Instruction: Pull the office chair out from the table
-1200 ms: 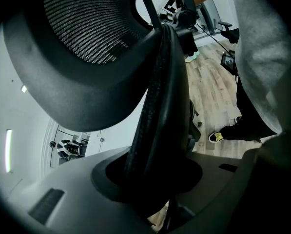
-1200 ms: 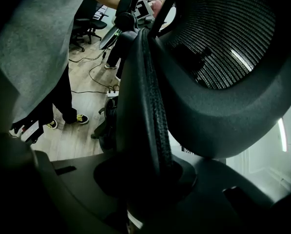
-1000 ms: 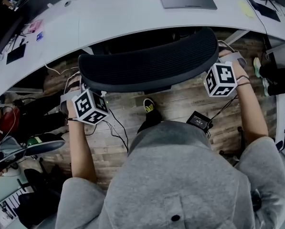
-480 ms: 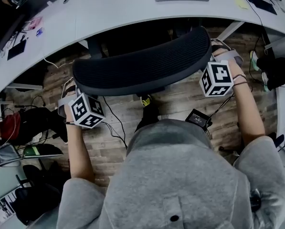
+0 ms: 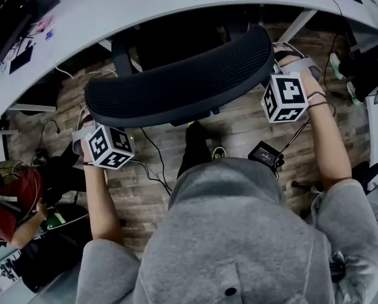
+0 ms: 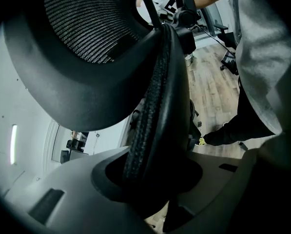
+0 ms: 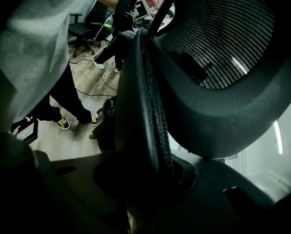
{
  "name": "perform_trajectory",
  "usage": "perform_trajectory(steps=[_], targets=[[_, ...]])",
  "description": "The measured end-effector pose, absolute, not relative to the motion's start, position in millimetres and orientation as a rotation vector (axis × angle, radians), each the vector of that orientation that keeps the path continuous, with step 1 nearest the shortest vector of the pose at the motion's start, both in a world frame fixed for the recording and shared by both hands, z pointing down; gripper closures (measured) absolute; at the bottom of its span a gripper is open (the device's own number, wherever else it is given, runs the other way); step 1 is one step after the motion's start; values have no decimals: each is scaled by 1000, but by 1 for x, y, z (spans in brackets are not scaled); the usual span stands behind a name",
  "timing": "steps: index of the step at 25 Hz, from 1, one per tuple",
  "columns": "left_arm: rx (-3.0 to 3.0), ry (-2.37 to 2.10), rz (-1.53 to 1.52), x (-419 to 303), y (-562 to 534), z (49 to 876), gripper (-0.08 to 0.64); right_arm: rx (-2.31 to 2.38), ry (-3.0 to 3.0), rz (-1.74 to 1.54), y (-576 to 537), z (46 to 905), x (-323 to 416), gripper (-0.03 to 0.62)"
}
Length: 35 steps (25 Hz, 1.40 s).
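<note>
The office chair's black mesh backrest stands just off the curved white table, with a strip of floor between them. My left gripper is shut on the backrest's left edge, and my right gripper is shut on its right edge. In the left gripper view the padded rim of the backrest runs down between the jaws of my left gripper. The right gripper view shows the same rim clamped in my right gripper. The seat is hidden under the backrest.
Wooden floor with loose cables and a small black box lies under the chair. A person in red crouches at the lower left. My own legs and a shoe stand close behind the chair. Another chair stands farther off.
The backrest and both grippers have drawn away from the table edge towards me. The table has slid up the picture, and more floor shows between it and the chair.
</note>
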<state>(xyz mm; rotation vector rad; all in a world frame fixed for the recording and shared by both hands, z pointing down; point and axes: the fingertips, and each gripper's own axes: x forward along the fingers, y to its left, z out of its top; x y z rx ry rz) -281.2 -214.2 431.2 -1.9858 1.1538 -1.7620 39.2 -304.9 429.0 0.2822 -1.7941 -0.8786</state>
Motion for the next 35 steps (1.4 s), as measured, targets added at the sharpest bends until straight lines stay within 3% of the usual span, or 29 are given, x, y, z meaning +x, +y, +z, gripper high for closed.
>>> perform_trajectory(steps=[35], targets=[[-2003, 1082, -1744, -264, -127, 432, 408, 319, -1778, -835, -201, 428, 60, 485]])
